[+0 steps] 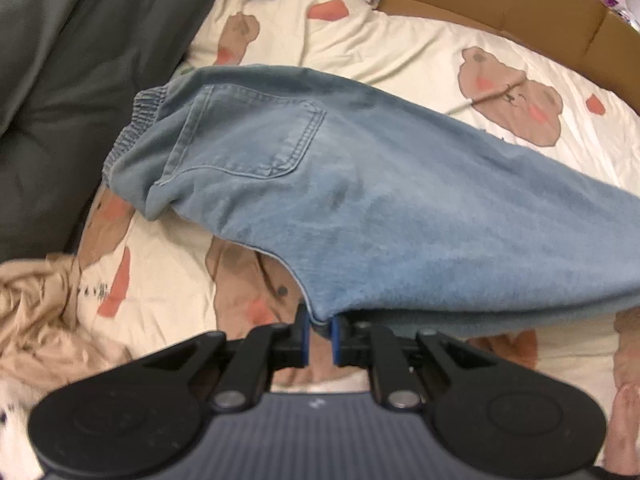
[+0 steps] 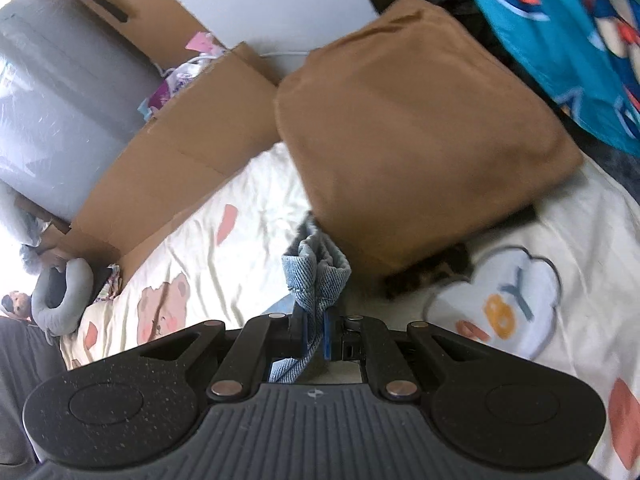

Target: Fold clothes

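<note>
Light blue jeans [image 1: 360, 200] hang lifted above a cream bear-print bedsheet [image 1: 420, 52], back pocket and elastic waistband toward the left. My left gripper [image 1: 320, 332] is shut on the jeans' lower folded edge. In the right wrist view a denim hem [image 2: 316, 276] sticks up between the blue pads, and my right gripper [image 2: 316, 332] is shut on it. The remainder of the jeans is hidden from that camera.
A folded brown garment [image 2: 416, 132] lies just beyond the right gripper. Cardboard [image 2: 168, 176] lines the bed's far side, also seen as cardboard [image 1: 520, 12]. A crumpled beige cloth [image 1: 36, 312] sits left, dark grey bedding [image 1: 72, 80] beyond. A teal printed fabric [image 2: 568, 40] is top right.
</note>
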Available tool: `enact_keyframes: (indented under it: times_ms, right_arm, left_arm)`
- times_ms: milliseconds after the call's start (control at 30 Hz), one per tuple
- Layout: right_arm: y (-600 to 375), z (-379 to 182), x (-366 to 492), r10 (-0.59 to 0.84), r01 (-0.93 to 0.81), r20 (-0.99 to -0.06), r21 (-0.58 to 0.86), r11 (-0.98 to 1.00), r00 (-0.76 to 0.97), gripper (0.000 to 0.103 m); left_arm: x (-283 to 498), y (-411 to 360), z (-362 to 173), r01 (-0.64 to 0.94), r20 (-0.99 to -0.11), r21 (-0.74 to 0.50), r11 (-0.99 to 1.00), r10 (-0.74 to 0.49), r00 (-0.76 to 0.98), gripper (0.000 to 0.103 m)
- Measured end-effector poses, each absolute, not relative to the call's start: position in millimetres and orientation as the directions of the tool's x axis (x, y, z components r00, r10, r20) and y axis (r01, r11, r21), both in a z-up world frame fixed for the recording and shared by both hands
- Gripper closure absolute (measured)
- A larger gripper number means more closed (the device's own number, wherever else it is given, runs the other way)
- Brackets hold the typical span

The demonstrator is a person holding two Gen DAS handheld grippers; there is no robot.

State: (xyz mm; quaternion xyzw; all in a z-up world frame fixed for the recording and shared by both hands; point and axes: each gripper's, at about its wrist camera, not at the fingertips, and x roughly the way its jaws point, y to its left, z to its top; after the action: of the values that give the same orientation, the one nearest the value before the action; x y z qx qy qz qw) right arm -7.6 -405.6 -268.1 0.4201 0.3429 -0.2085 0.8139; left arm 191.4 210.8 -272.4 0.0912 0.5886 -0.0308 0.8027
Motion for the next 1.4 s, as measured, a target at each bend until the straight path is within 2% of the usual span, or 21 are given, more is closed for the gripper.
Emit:
enact_keyframes:
  times_ms: [267,300,433,733,800,1033,1167,1300,1400]
  right_arm:
    - [-413,-294,-52,-0.032,0.633,-0.731,0.568,0.526,0.682,0.097]
    - [-412,-296,-58,-0.033,0.638,-0.733,0.567,0.52,0.679,0.097]
    - [-411,-308,-82,-0.034,0.655,-0.742,0.568,0.497,0.669,0.097]
    - [-403,-331,-93,-0.044,0.672,-0.764,0.536,0.511,0.643,0.097]
    - [-404,-331,-91,-0.044,0.672,-0.77,0.525,0.523,0.636,0.097]
    - [-403,-327,-85,-0.045,0.669,-0.787,0.491,0.558,0.616,0.097]
    - [-402,-323,-81,-0.05,0.668,-0.792,0.477,0.572,0.609,0.097]
    - [-402,-320,-78,-0.051,0.666,-0.798,0.462,0.586,0.6,0.097]
    - [-401,-318,-75,-0.055,0.666,-0.805,0.448,0.597,0.591,0.097]
  left_arm:
    - [197,213,-263,0.159,-0.957,0.156,0.975,0.11,0.268,0.095]
    - [196,213,-263,0.154,-0.959,0.16,0.975,0.116,0.26,0.103]
    - [205,245,-260,0.046,-0.952,0.208,0.977,0.191,0.239,0.103]
    - [219,258,-275,0.099,-0.945,0.108,0.989,0.071,0.32,0.103]
    - [222,260,-279,0.113,-0.941,0.087,0.99,0.045,0.336,0.097]
    - [226,232,-325,0.21,-0.948,0.084,0.974,0.014,0.317,0.093]
    - [223,217,-352,0.248,-0.951,0.103,0.963,0.022,0.31,0.077]
    - [229,211,-372,0.24,-0.943,0.093,0.966,0.008,0.332,0.073]
    - [236,211,-382,0.224,-0.934,0.091,0.97,0.005,0.358,0.064]
